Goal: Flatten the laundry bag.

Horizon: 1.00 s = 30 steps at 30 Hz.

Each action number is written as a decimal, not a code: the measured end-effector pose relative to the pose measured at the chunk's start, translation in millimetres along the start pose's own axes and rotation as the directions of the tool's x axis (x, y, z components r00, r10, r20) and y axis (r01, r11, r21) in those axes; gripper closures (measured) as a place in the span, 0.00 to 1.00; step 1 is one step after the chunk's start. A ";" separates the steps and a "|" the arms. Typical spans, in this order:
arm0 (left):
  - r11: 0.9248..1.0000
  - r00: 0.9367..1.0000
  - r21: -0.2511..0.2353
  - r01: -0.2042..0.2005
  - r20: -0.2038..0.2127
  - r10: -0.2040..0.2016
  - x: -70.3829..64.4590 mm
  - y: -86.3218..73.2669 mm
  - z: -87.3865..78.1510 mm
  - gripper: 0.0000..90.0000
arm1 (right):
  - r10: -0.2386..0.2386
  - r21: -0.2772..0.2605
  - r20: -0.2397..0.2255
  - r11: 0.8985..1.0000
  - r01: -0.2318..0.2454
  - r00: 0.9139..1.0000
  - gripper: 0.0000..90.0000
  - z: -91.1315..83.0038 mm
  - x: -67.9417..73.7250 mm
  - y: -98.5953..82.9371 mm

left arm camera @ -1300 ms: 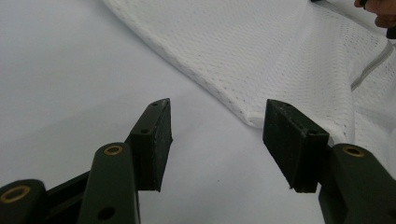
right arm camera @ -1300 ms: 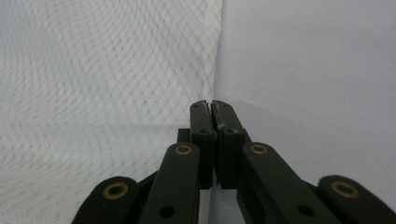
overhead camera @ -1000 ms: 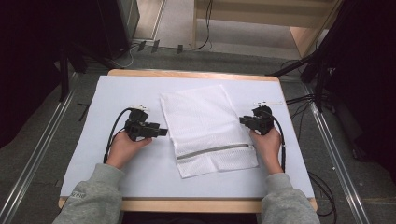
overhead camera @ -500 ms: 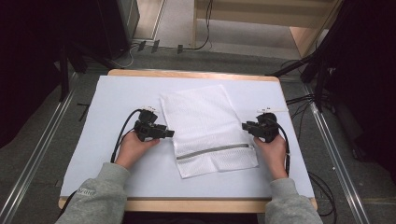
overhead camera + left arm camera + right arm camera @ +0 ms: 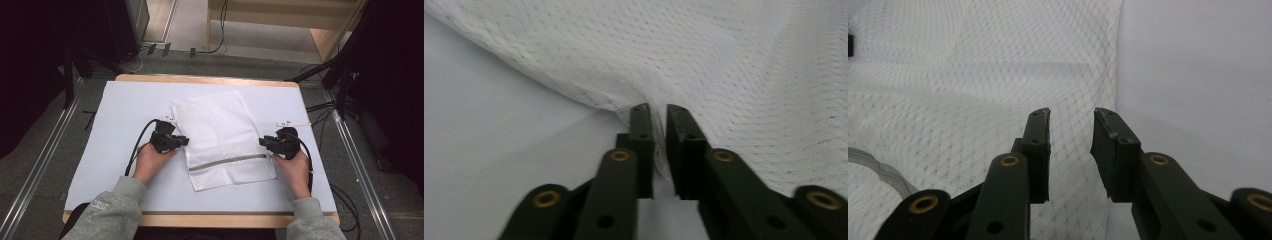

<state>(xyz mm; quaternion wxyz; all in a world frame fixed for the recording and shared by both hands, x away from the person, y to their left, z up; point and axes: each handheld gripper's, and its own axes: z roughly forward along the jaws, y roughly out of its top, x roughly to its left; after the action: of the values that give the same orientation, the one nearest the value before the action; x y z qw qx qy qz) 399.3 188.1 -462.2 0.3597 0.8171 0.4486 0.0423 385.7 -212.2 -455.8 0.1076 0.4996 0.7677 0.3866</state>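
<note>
Tabletop (image 5: 125,110), covered in pale sheet, carries a white mesh zippered laundry bag (image 5: 220,135) at its middle. Its left edge is pinched in the nearly closed left hand-held gripper (image 5: 658,112); the right hand-held gripper (image 5: 1072,117), half open and empty, should be closed on the right edge before lifting.

White mesh cloth bag (image 5: 223,137) — matt black jaws.

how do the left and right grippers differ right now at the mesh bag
The left gripper has its jaws nearly shut, pinching the white mesh laundry bag's edge into a raised fold; the right gripper has its jaws apart, with the bag's edge lying flat between them, ungripped. Both sit at opposite side edges of the bag, near its zipper.
</note>
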 end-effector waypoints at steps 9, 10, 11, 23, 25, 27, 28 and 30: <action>0.999 0.999 0.032 0.020 0.034 -0.021 14.4 4.2 -9.4 1.00 | -0.003 -0.004 -0.025 1.000 0.003 1.000 0.78 -3.3 4.8 -1.6; 0.999 0.999 0.026 0.024 0.036 -0.025 16.4 4.2 -10.6 1.00 | -0.011 -0.006 -0.026 1.000 0.011 1.000 0.78 -2.8 5.9 -1.9; 0.999 0.999 0.023 0.035 0.036 -0.036 19.8 4.3 -12.8 1.00 | -0.012 -0.004 -0.029 1.000 0.012 1.000 0.78 -2.6 7.3 -2.1; 0.995 0.996 0.033 0.093 0.010 -0.093 54.7 6.6 -28.8 1.00 | -0.033 0.020 -0.069 0.999 0.035 0.997 0.75 5.6 21.8 -4.4; 0.995 0.995 0.030 0.096 0.009 -0.096 59.4 6.4 -29.9 1.00 | -0.040 0.031 -0.071 0.999 0.042 0.997 0.74 9.8 24.8 -4.2; 0.994 0.995 0.037 0.100 0.003 -0.100 64.0 7.1 -30.0 1.00 | -0.046 0.042 -0.076 0.998 0.050 0.996 0.74 14.0 28.3 -4.2; 0.994 0.995 0.034 0.101 0.001 -0.101 65.4 7.5 -29.6 1.00 | -0.054 0.049 -0.077 0.997 0.058 0.996 0.74 17.3 31.2 -4.2; 0.995 0.995 0.033 0.098 0.000 -0.099 68.2 8.4 -29.7 1.00 | -0.066 0.062 -0.071 0.996 0.070 0.995 0.74 22.0 35.5 -4.0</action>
<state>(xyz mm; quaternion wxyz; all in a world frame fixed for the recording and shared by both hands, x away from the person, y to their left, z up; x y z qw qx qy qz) 434.1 253.6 -452.3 0.3482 0.7999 0.4886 0.0161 378.1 -172.1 -465.7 0.0779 0.4627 0.7995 0.3750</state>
